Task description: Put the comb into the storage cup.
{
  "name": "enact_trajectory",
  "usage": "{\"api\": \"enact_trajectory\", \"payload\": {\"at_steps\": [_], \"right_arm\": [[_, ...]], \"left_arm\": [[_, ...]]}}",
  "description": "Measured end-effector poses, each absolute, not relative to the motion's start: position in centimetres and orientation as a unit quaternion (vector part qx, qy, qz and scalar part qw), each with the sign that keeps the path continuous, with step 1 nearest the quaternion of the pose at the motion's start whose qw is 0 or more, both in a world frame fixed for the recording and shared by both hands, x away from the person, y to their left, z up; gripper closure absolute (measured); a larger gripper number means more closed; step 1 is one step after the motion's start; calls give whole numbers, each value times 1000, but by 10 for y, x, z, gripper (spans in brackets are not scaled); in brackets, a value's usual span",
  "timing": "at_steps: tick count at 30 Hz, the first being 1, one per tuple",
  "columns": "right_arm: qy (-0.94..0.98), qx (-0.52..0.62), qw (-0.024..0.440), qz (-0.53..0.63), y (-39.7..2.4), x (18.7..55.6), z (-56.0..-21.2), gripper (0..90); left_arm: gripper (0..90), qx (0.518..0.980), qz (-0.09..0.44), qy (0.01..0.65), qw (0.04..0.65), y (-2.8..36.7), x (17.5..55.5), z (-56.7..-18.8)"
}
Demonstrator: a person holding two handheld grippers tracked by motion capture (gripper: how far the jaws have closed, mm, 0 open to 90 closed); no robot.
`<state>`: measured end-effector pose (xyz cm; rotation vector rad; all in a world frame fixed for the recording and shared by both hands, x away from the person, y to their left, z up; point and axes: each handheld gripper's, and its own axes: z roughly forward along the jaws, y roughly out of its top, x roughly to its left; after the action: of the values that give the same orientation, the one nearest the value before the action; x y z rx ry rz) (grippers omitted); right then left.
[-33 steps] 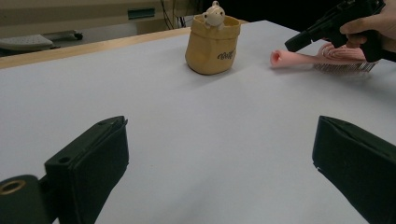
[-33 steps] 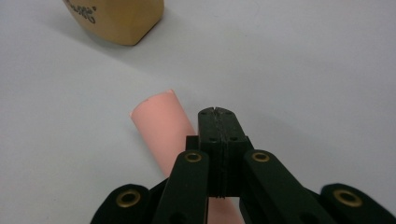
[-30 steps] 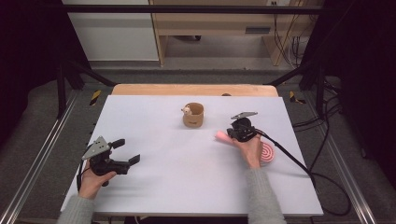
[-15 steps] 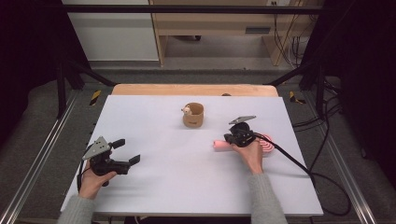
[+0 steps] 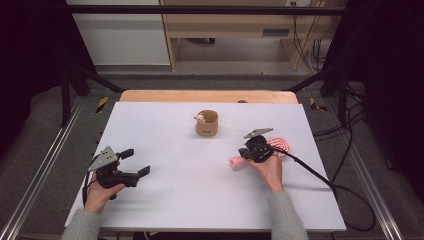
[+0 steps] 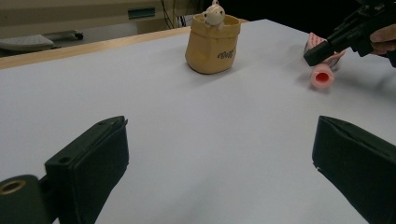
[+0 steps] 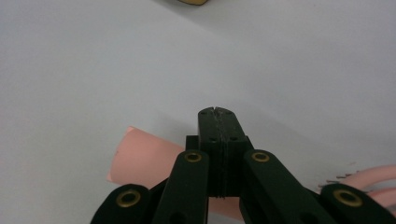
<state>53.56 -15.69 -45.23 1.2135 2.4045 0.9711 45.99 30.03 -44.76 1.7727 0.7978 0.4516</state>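
White tabletop [image 5: 165, 200] fills the middle of the high view, with a wooden strip [image 5: 207, 96] along its far edge and dark floor and cables around it. My left claw [image 5: 137, 162] rests near the table's left front corner, jaws spread, nothing between them. My right claw [image 5: 244, 155] sits right of centre with jaws pressed together, its tip over a pink tube [image 5: 237, 163] lying on the table; whether the tip touches the tube I cannot tell. A pink striped disc [image 5: 281, 145] lies just beyond the right claw. A tan cup [image 5: 207, 125] with a small figure [image 5: 200, 118] at its rim stands upright near the table's middle, well apart from both claws.

Left gripper view: my two black jaws rise from the bottom corners, wide apart over bare table. The cup [image 6: 213, 44] stands ahead, the figure [image 6: 214, 15] on its rim. At upper right the tube [image 6: 321, 77] lies with its open end toward this camera, the right claw [image 6: 320, 52] directly above it and the disc [image 6: 314, 42] just behind.

Right gripper view: my jaws meet at the tip [image 7: 218, 114], closed on nothing. The tube [image 7: 144, 161] lies beneath and to their left, partly hidden by them. Part of the disc [image 7: 373, 184] shows at lower right.
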Motion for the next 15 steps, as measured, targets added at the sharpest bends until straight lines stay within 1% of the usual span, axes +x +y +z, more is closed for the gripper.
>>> {"api": "enact_trajectory", "payload": {"at_steps": [15], "right_arm": [[841,407,138,328,-159,519,-448,900]], "left_arm": [[35,746,191,337,542,300,460,-448]]}}
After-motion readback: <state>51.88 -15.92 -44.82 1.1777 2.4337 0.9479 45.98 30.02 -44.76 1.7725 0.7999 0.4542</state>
